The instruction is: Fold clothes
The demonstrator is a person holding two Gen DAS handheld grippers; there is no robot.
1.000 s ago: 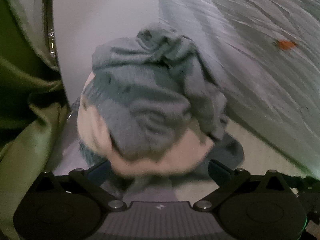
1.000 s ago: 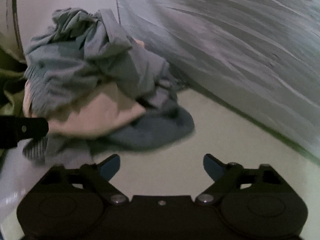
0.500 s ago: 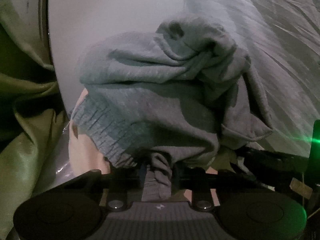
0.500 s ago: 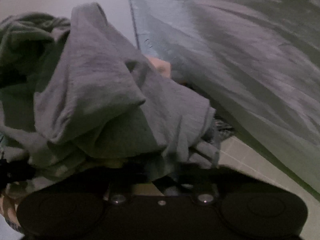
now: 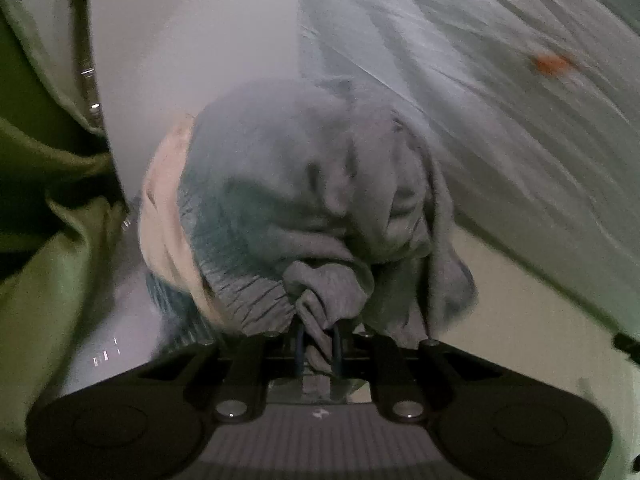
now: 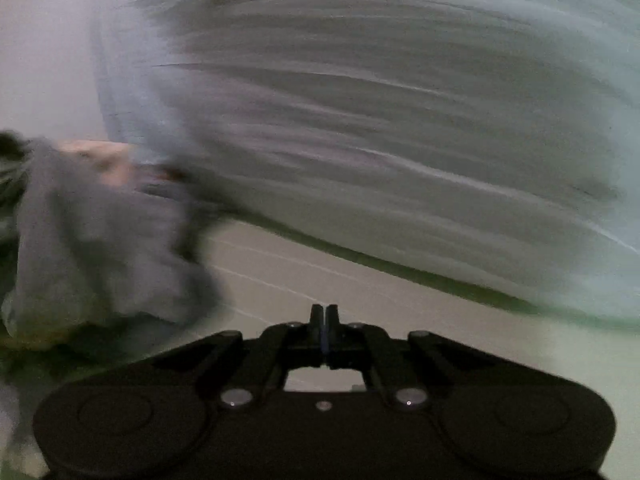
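Grey garment (image 5: 312, 200) is pinched in the left hand-held gripper (image 5: 318, 340); right hand-held gripper (image 6: 324, 320) closed, empty.

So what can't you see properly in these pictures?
- Right wrist view: the grey garment and bedsheet are smeared by motion blur.
- Left wrist view: the peach cloth is mostly covered by the grey garment.
- Left gripper: its fingertips are buried in fabric.

grey garment (image 5: 320, 208) with ribbed blue-grey cuff, peach cloth (image 5: 160, 216) under it, olive green fabric (image 5: 44, 184), pale grey sheet (image 5: 500, 120) with orange spot (image 5: 551, 63), black grippers.
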